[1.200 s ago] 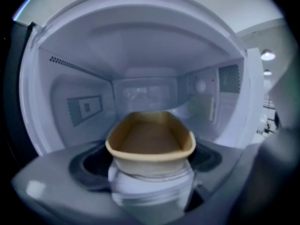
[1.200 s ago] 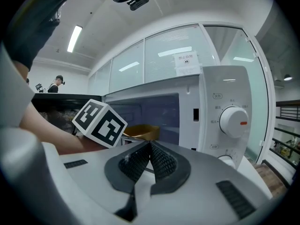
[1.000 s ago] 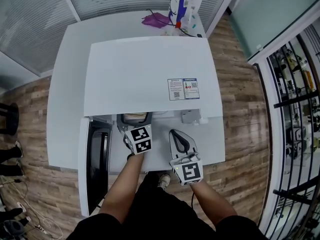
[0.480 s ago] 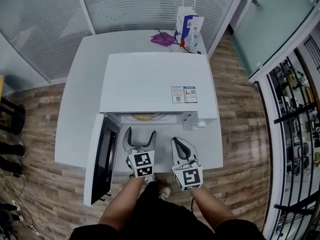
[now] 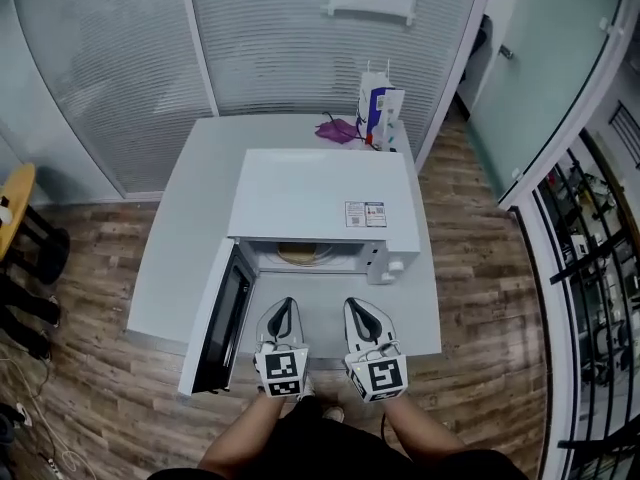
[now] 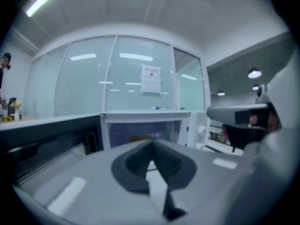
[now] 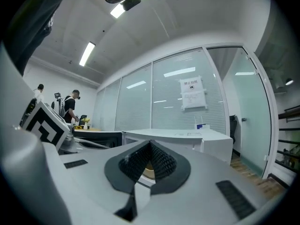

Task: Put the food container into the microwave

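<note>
The food container (image 5: 299, 255) sits inside the microwave (image 5: 325, 193) at mid-frame, whose door (image 5: 222, 320) hangs open to the left. Just below, the left gripper (image 5: 284, 306) and right gripper (image 5: 356, 305) hover side by side, each with jaws together on nothing.

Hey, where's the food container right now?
In the head view, the food container sits inside the microwave, near the middle of its opening, with the open door swung out to its left.
</note>
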A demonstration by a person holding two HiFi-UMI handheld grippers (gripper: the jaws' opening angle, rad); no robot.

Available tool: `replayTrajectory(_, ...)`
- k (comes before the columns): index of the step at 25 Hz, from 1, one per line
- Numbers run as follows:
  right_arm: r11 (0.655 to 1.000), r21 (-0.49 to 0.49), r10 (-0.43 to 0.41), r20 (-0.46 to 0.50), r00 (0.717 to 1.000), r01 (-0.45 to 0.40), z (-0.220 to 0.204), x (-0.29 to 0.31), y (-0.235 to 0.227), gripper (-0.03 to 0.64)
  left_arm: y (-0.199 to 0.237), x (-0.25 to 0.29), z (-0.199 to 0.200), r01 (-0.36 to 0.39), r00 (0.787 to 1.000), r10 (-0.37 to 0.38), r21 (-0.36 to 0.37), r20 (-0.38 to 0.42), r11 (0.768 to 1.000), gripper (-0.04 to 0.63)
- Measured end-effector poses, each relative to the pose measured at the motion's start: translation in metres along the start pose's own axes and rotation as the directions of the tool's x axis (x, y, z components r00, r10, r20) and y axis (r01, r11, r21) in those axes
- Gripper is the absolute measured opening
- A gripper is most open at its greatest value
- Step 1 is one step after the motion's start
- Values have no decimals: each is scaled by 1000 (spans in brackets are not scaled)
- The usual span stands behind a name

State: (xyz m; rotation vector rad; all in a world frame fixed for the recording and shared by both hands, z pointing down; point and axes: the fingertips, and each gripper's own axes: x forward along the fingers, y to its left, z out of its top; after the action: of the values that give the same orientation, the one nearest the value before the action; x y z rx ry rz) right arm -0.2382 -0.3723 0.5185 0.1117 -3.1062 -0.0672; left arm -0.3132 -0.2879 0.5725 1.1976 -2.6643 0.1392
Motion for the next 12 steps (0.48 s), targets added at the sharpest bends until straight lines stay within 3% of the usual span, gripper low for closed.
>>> replayTrajectory(12,998,-29,-55,51,997,57,34,-33,-3,8,-32,-48,22,157,986,-157,16,56,988,5)
